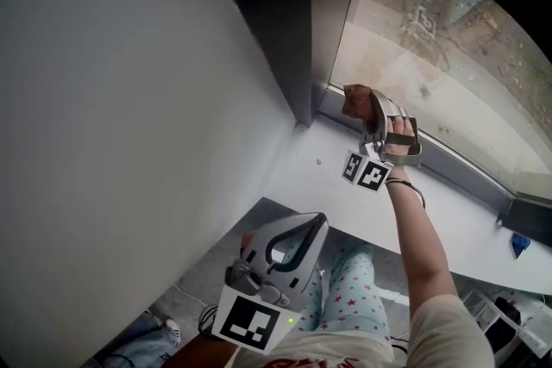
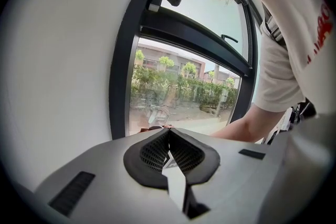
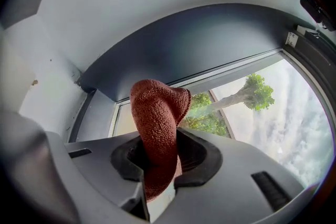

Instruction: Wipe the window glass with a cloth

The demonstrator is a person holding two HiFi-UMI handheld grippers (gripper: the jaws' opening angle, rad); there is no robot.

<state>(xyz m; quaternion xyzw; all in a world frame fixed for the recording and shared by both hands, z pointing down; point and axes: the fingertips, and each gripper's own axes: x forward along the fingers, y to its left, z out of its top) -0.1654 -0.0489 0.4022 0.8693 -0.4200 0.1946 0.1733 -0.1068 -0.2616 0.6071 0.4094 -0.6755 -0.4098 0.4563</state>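
A rust-brown cloth [image 1: 353, 100] is pinched in my right gripper [image 1: 366, 105], which is shut on it. The cloth is held up against the lower left corner of the window glass [image 1: 440, 56], just above the sill. In the right gripper view the cloth [image 3: 157, 110] sticks up out of the closed jaws of the right gripper [image 3: 160, 139], with the glass [image 3: 278, 113] behind it. My left gripper [image 1: 317, 221] hangs low near my body, shut and empty. In its own view the left gripper [image 2: 169, 132] points toward the window glass [image 2: 178, 92] from a distance.
A white sill [image 1: 457, 215] runs under the glass. A dark frame post [image 1: 332, 4] and a white wall [image 1: 112, 99] bound the window on the left. A small blue object [image 1: 518, 244] lies at the sill's right end. A window handle [image 2: 229, 38] shows higher up.
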